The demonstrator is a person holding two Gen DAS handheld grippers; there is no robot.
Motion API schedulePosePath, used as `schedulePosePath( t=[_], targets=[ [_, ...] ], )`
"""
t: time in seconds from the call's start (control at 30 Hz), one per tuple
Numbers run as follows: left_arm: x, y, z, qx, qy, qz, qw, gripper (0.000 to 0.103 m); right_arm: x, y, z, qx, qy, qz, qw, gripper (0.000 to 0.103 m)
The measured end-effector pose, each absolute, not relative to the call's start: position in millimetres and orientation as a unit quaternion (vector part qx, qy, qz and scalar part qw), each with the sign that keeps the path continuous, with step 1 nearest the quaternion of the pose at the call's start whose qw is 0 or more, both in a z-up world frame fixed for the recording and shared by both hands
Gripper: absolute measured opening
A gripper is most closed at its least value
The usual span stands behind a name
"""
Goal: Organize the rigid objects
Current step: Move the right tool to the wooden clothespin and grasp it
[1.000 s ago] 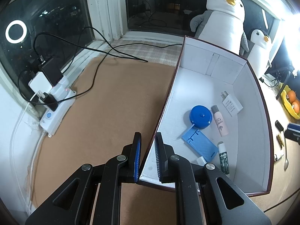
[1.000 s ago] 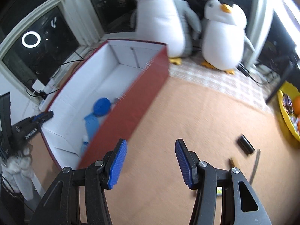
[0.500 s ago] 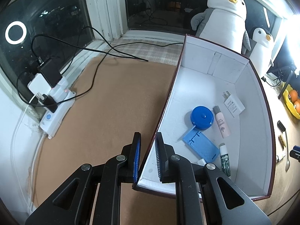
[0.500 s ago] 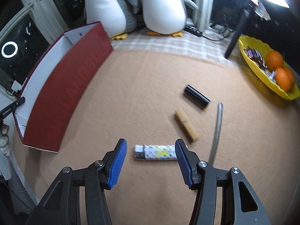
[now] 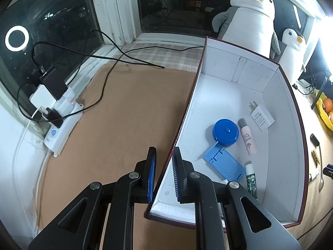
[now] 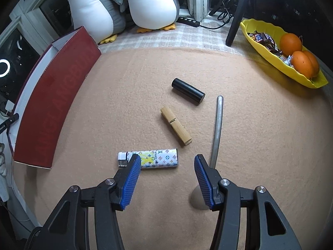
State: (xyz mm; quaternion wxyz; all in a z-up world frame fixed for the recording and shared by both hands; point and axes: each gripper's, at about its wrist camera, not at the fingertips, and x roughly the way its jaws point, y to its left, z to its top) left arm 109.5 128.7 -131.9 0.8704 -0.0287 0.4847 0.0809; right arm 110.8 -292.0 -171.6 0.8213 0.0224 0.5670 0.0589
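- Rigid objects lay in two groups: some already inside the red box (image 5: 239, 79) with its white lining, others loose on the tan-covered bench (image 6: 239, 125).
- Your left claw (image 5: 163, 170) pinched the box's near left wall, one blue pad on each side of it.
- Inside the box sat a round blue case (image 5: 225, 132), a flat blue holder (image 5: 223, 164), a pink tube (image 5: 247, 139), a white charger (image 5: 261, 117) and a small green-labelled tube (image 5: 250, 179).
- Your right claw (image 6: 165, 179) hung spread above the bench, pinching nothing.
- A patterned lighter (image 6: 148, 160) lay just beyond the right claw's left pad, partly hidden by it.
- Farther out lay a wooden clip (image 6: 175, 126), a black cylinder (image 6: 188, 91) and a metal spoon (image 6: 216, 129), its bowl hidden behind the right pad.
- A yellow tray (image 6: 270, 60) of oranges stood at the far right, and two plush penguins (image 6: 149, 2) at the back.
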Motion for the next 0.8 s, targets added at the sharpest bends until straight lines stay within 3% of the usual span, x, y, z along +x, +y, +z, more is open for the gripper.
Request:
schedulePosePath(
  t=[0.17,0.8],
  targets=[
    [110.0,127.6,-131.7,-0.025,0.486,0.082,0.870,0.014,128.1,-287.5,-178.0,0.002,0.569,0.061,0.820,0.049],
    [113.4,125.5,-132.2,-0.021,0.487,0.087,0.869,0.014,170.2,-285.7,-207.5,-0.037,0.599,0.057,0.798,0.026]
  ],
)
